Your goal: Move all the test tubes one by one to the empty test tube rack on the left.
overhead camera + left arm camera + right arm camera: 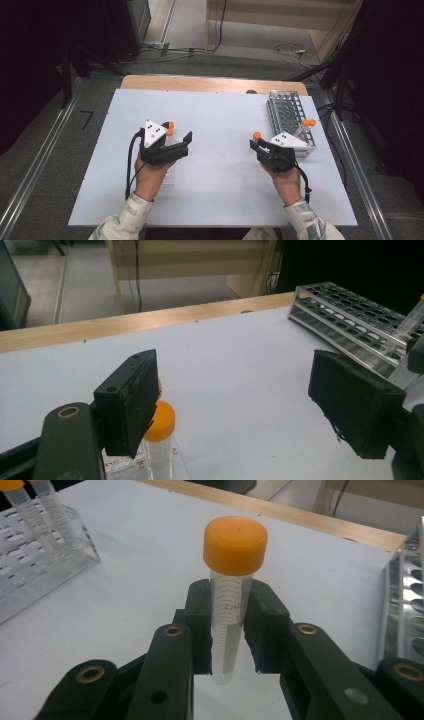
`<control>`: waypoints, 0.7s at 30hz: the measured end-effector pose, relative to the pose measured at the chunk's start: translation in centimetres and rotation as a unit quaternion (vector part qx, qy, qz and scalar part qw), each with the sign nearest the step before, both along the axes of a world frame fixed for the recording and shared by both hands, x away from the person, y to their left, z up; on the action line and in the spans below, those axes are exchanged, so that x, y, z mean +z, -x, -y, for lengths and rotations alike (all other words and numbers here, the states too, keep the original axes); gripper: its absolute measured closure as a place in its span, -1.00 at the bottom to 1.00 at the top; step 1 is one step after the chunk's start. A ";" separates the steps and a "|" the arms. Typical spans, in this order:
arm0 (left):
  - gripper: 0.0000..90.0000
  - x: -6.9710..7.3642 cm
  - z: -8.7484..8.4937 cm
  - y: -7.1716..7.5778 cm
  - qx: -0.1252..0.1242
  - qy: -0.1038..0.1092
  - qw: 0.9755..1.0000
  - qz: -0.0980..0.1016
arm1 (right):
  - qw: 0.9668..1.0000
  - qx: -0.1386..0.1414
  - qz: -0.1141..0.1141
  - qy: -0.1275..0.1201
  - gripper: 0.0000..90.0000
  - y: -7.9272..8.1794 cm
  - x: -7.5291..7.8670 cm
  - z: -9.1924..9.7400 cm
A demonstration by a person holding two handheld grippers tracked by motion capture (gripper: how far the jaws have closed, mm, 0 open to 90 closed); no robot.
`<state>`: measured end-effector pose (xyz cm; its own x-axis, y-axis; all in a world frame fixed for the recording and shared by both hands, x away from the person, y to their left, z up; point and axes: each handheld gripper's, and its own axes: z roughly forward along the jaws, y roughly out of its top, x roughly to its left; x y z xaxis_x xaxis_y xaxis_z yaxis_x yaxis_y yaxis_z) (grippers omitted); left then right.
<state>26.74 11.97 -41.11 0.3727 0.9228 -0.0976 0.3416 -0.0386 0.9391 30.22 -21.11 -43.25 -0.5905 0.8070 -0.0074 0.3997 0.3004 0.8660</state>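
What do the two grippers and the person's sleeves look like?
Both the left gripper and the right gripper are black, each with two thick jaws, a grey three-cornered plate on top and a black trailing cable. Brass-coloured rivets mark the jaw links. The sleeves have a pale camouflage pattern.

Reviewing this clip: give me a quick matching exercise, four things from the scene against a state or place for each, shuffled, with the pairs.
Things:
1. right gripper
2. left gripper
3. metal rack
4. tube cap

States or places:
A. jaws wide apart, nothing between them
B. orange
C. at the table's far right corner
D. shut on an upright tube

Pairs: 1-D, 2-A, 3-C, 4-B
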 end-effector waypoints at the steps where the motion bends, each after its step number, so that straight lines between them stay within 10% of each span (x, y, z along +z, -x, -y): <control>1: -0.54 0.0 0.1 0.0 -0.001 0.000 1.000 -0.001 | 1.000 0.004 0.000 0.000 0.59 0.1 0.0 -0.2; 21: -0.53 -0.8 3.7 1.0 -0.073 -0.007 0.997 -0.010 | 0.998 0.060 -0.014 0.006 0.59 1.5 -1.1 -3.5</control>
